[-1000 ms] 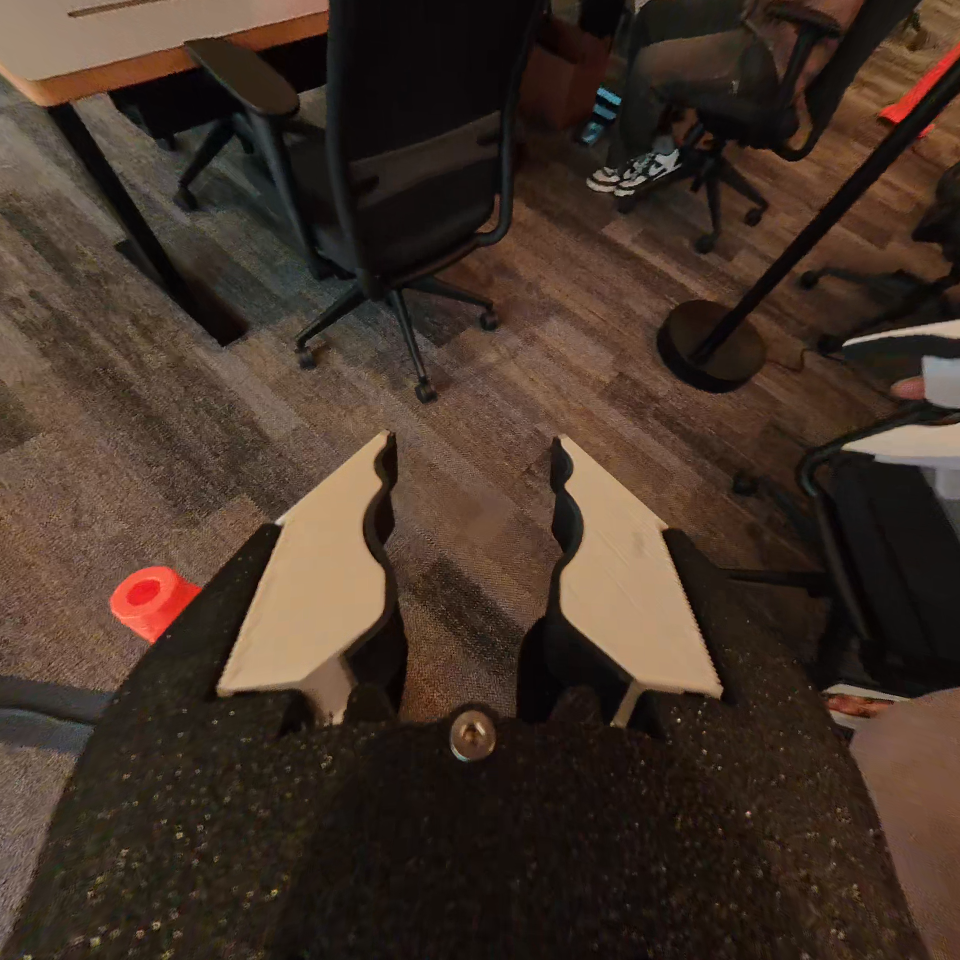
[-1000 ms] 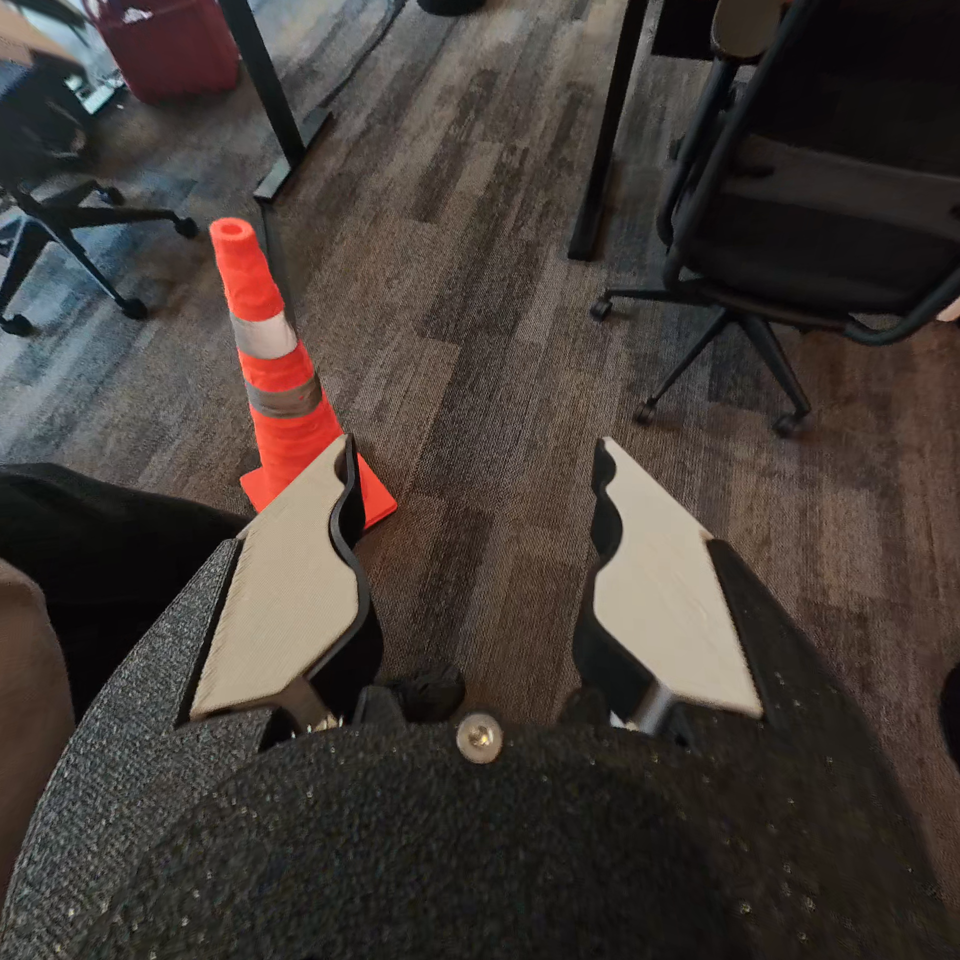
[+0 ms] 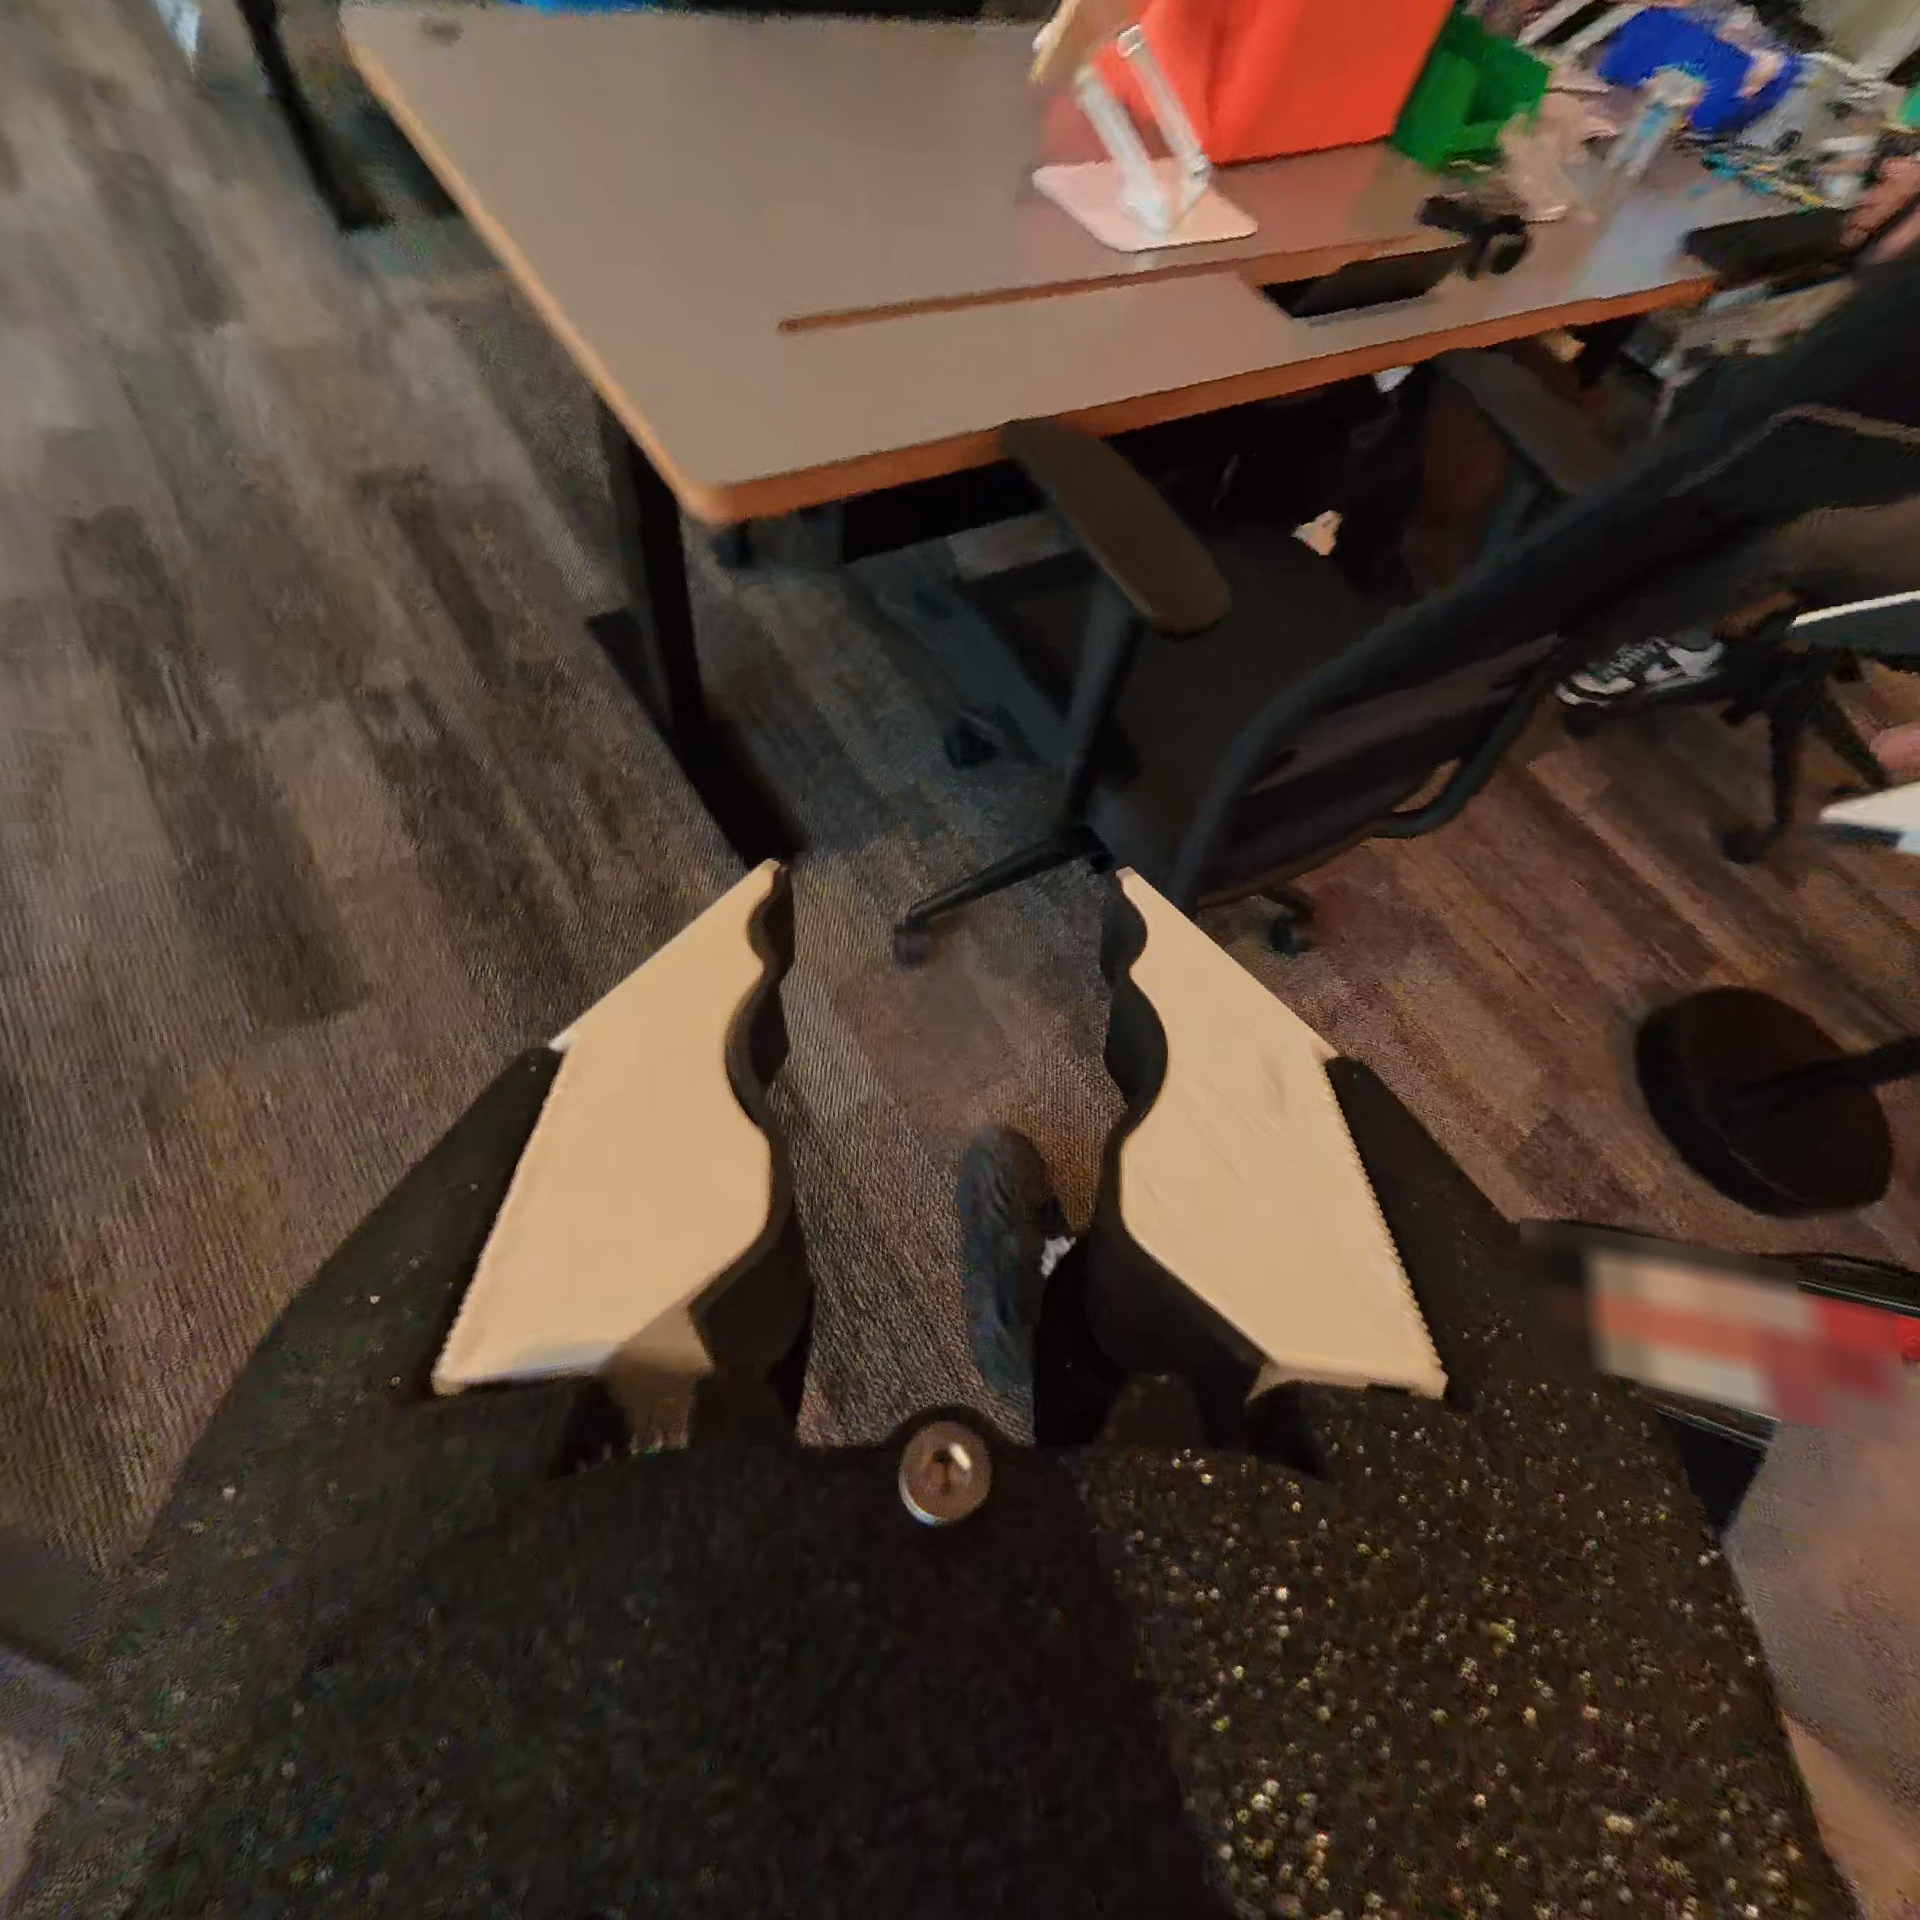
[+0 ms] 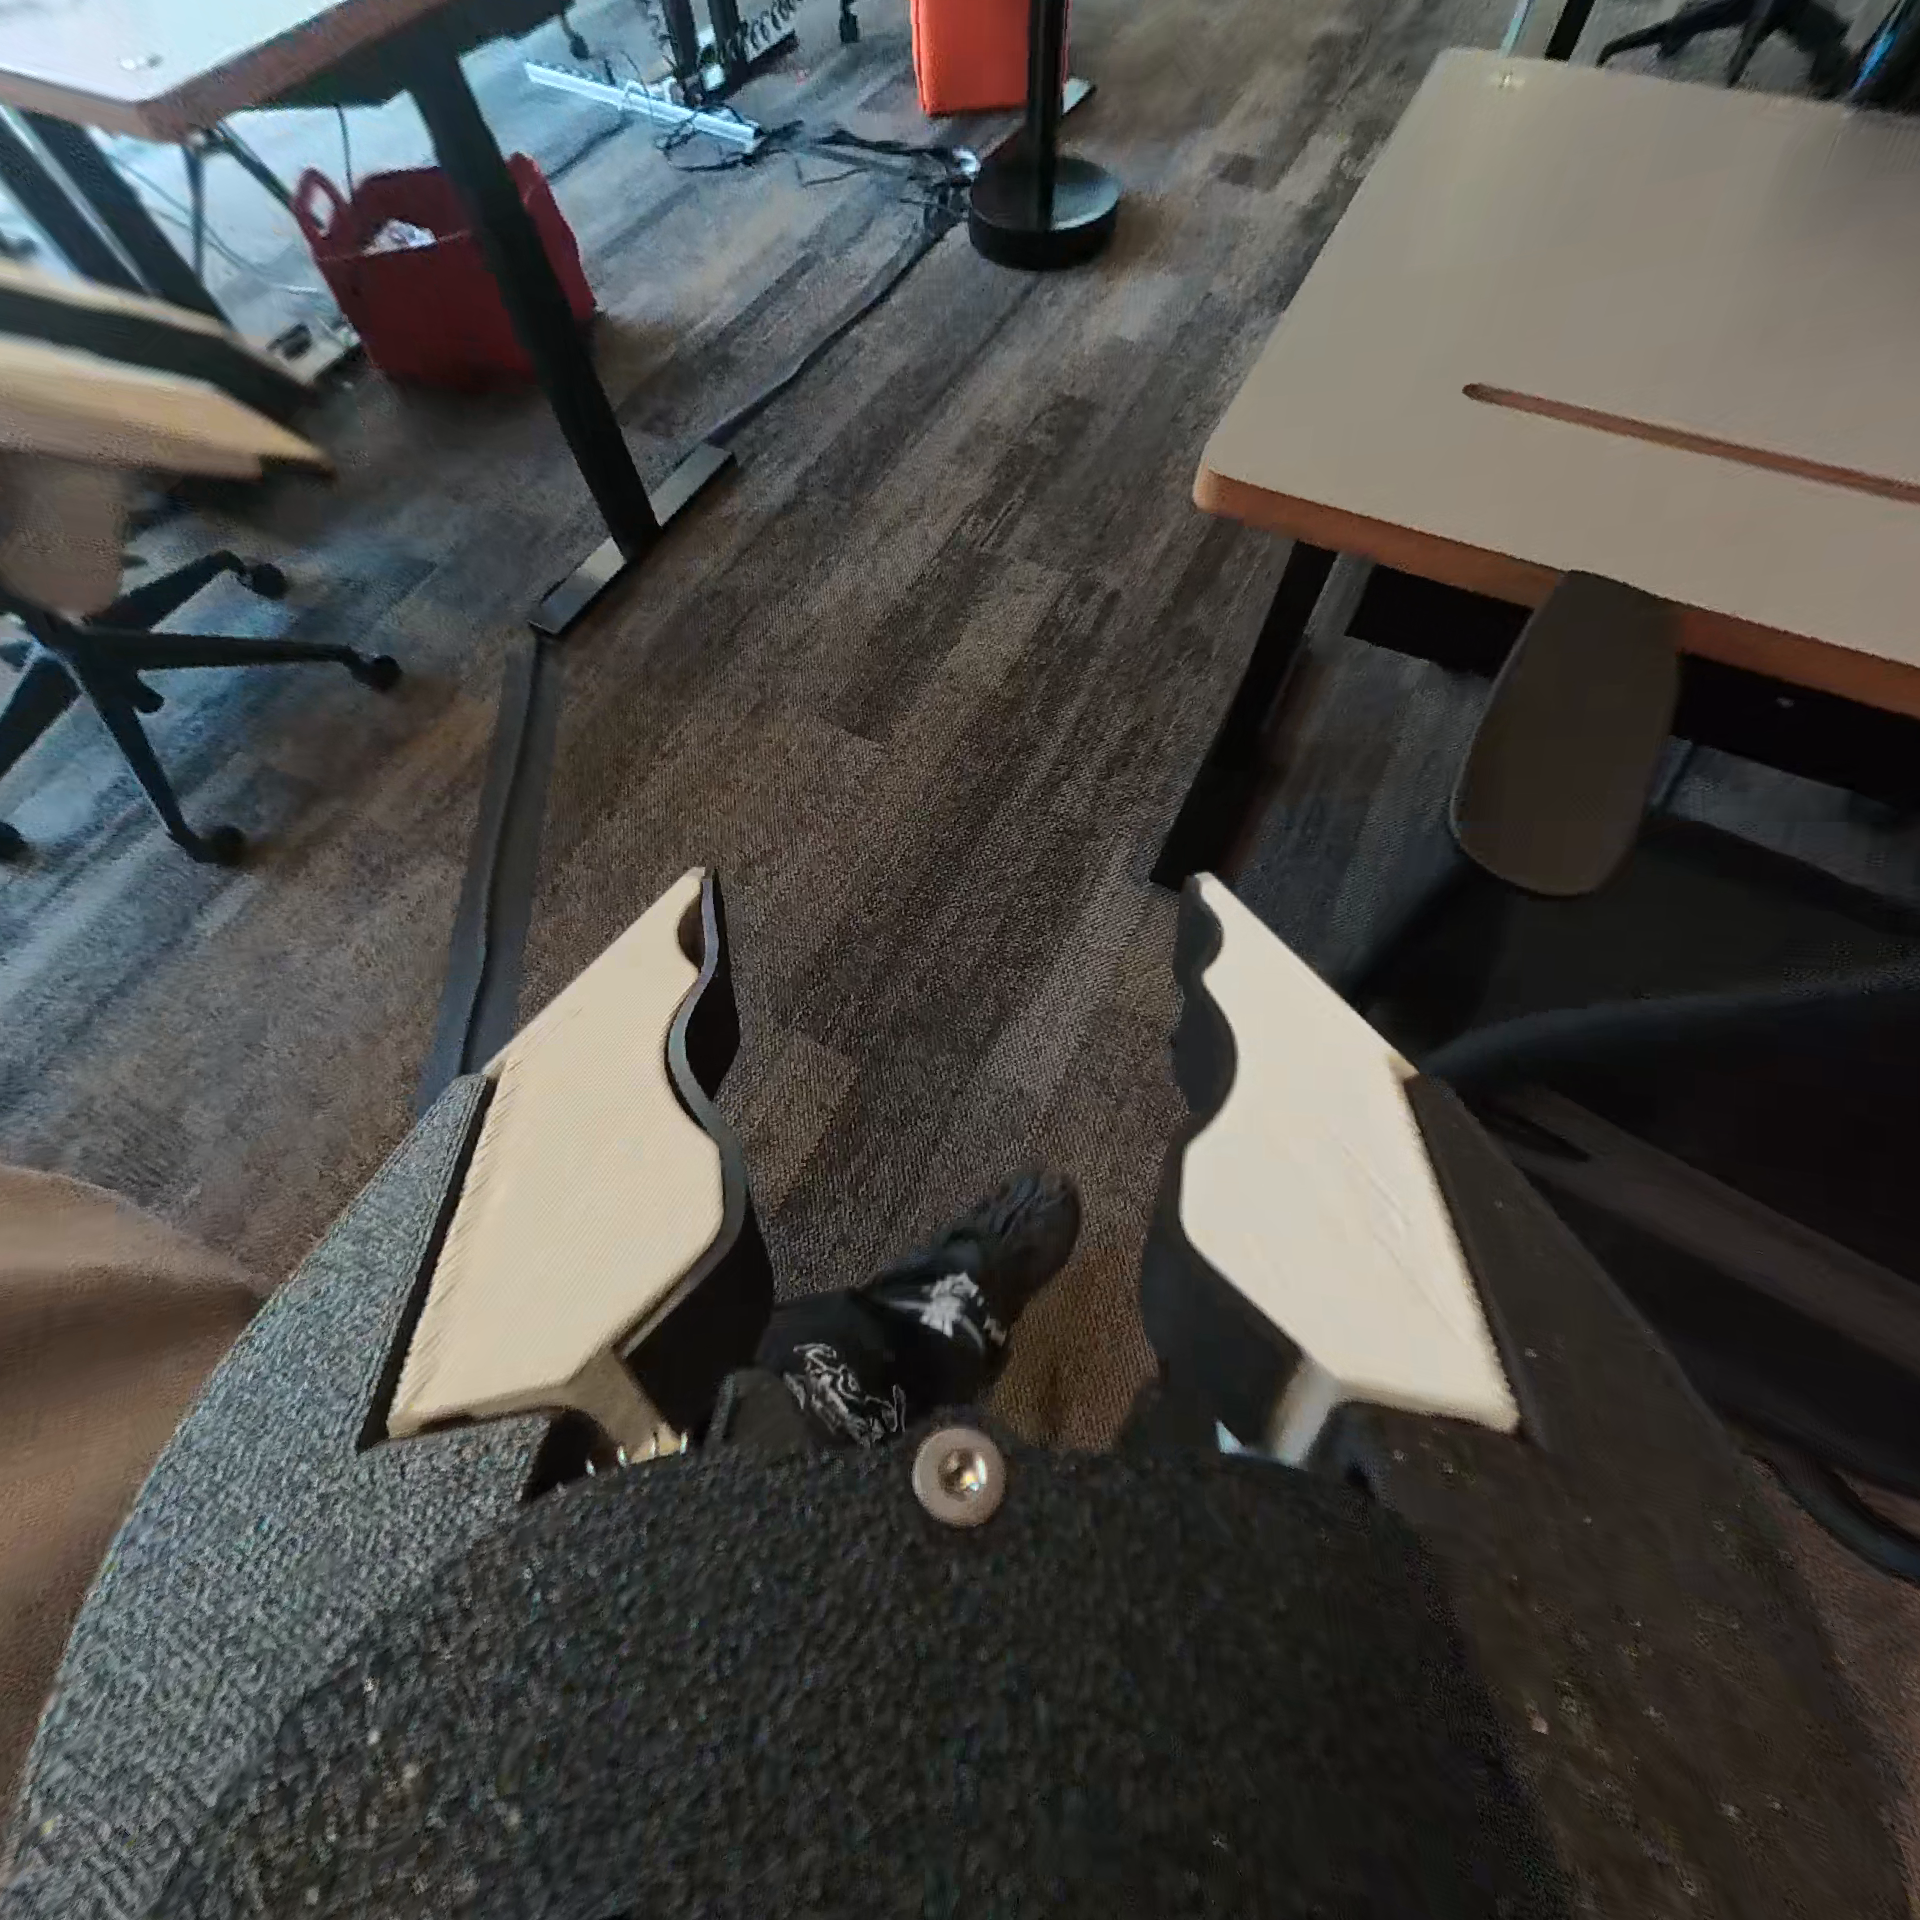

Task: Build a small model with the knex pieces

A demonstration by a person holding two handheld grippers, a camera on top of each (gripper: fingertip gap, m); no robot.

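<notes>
Office floor: grey-brown patterned carpet (image 4: 935, 644), meeting wood-look planks on the left wrist view's right side.

Left gripper (image 3: 945, 935): cream fingers (image 3: 644, 1174) spread wide, nothing between them; held in the air above the carpet. A dark shoe toe (image 3: 997, 1226) shows low in the gap, on the floor beneath. Beyond: black wheeled office chair (image 3: 1351, 707), just in front of a grey-topped table with orange-brown edge (image 3: 779, 260). On the table's far end: a silver stand (image 3: 1143, 197), an orange box (image 3: 1288, 73), green and blue clutter, blurred. Right: a round black pole base (image 3: 1756, 1101).

Right gripper (image 4: 951, 935): cream fingers (image 4: 592, 1195) likewise wide apart, empty, over carpet. Black shoe with white markings (image 4: 935, 1309) below. Outward: the table corner (image 4: 1558, 343) and a chair armrest (image 4: 1569, 738) at right; a red bag (image 4: 436, 270) and black table leg (image 4: 540, 343) at left.
</notes>
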